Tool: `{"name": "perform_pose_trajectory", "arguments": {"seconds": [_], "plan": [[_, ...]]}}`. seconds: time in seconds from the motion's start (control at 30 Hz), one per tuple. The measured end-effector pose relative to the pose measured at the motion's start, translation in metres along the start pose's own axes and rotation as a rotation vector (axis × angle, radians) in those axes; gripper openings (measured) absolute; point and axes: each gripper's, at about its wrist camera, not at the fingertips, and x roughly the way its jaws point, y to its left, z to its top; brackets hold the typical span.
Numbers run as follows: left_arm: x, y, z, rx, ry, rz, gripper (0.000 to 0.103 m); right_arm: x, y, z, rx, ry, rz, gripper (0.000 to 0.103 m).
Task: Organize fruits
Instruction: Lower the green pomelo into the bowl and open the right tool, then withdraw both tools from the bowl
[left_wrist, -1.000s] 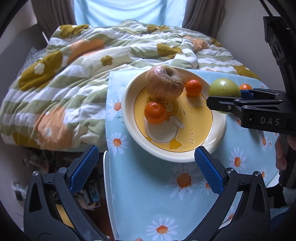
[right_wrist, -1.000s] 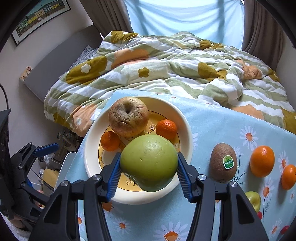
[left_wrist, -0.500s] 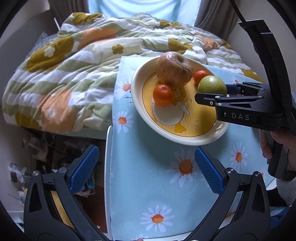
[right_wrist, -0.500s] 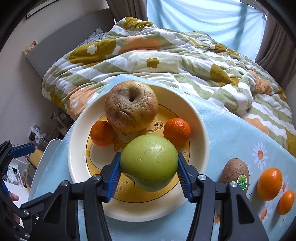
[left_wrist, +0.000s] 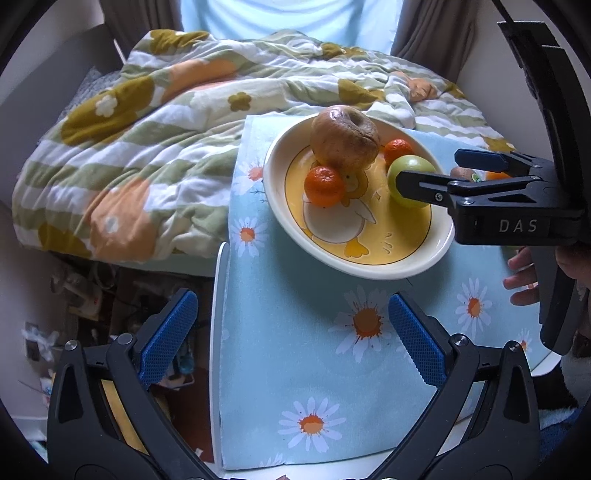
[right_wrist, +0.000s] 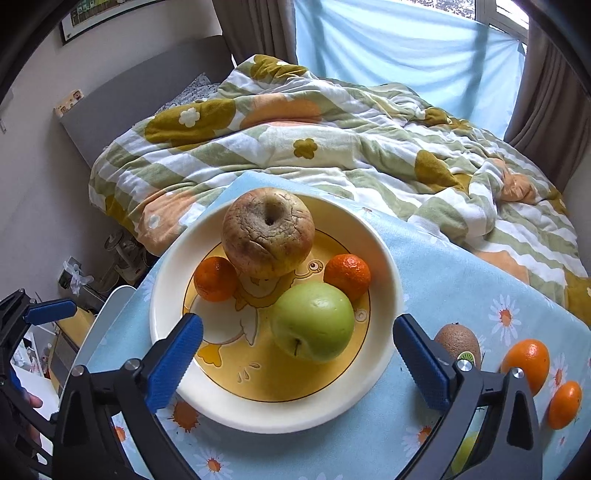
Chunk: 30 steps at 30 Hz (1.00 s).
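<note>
A bedroom lay behind the small table.

A rumpled quilt striped green and white, with mustard and orange flower patches (right_wrist: 332, 147), covered the bed and reached the far edge of the table. A pale blue tablecloth printed with white daisies (left_wrist: 314, 332) was spread over the white table (left_wrist: 218, 295). A grey padded headboard (right_wrist: 147, 85) stood against the wall at the left, with a dark-framed picture (right_wrist: 99, 14) above it. A light blue sheer curtain (right_wrist: 406, 48) hung across the window between dark brown drapes (right_wrist: 554, 92). Cluttered small items, too blurred to name, lay on the floor (left_wrist: 92, 295) beside the bed.
</note>
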Motion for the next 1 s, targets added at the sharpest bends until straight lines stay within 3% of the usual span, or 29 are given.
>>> {"name": "perform_pose_trajectory", "arguments": {"seconds": [0.2, 0.53, 1.0], "plan": [[-0.015, 0.005, -0.004, -0.012, -0.018, 0.002, 0.103, -0.021, 0.007, 0.001, -0.002, -0.020, 0.005, 0.102], [-0.050, 0.005, 0.006, 0.048, -0.104, 0.018, 0.103, -0.070, 0.005, -0.008, 0.064, -0.065, -0.059, 0.102], [-0.051, -0.035, 0.023, 0.188, -0.116, -0.108, 0.103, -0.141, -0.052, -0.048, 0.276, -0.093, -0.253, 0.103]]}}
